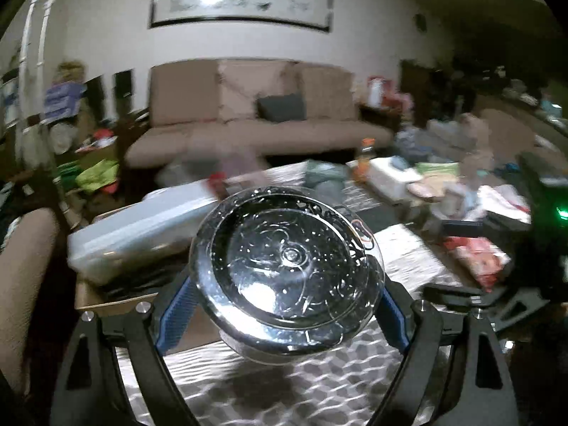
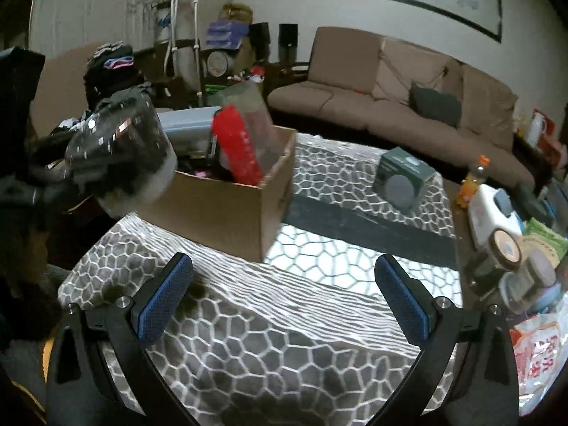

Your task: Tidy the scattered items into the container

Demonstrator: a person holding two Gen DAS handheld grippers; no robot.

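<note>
My left gripper (image 1: 284, 305) is shut on a clear plastic jar (image 1: 287, 266) full of dark tangled bits, its base facing the camera. In the right wrist view the same jar (image 2: 120, 149) hangs in the air beside the left edge of the cardboard box (image 2: 227, 206). The box holds a red packet (image 2: 239, 149), a grey-blue lidded case (image 2: 186, 124) and other items. In the left wrist view the box (image 1: 106, 301) and the case (image 1: 142, 227) lie just behind the jar. My right gripper (image 2: 284, 294) is open and empty over the patterned cloth, in front of the box.
A dark green boxed speaker (image 2: 404, 174) stands on the honeycomb-patterned cloth (image 2: 266, 348) right of the box. An orange bottle (image 2: 474, 181), a white tissue box (image 2: 493, 209), jars and snack packets (image 2: 532, 355) crowd the right side. A brown sofa (image 2: 408, 92) stands behind.
</note>
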